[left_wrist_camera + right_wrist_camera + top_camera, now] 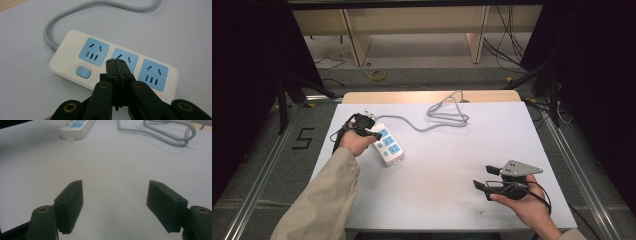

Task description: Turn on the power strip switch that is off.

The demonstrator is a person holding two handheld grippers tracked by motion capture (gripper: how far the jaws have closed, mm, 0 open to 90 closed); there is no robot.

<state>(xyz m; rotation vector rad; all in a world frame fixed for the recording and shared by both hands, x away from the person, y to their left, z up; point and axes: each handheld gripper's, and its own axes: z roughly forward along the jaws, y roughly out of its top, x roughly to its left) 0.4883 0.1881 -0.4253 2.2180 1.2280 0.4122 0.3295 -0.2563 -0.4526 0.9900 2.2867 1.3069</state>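
The left gripper (pixel 117 65) is clenched with nothing between its jaws, its joined tips poised just above the power strip (pixel 113 65) beside the blue switch (pixel 83 72), probably to press it. The right gripper (pixel 114 202) rests released and empty, the strip well ahead of it.

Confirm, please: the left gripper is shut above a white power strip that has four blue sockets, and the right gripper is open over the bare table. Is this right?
Not quite. The power strip has three blue sockets, not four, plus a small blue switch; the left gripper view shows this. The rest holds: the left gripper is shut above the strip, and the right gripper is open over the bare table.
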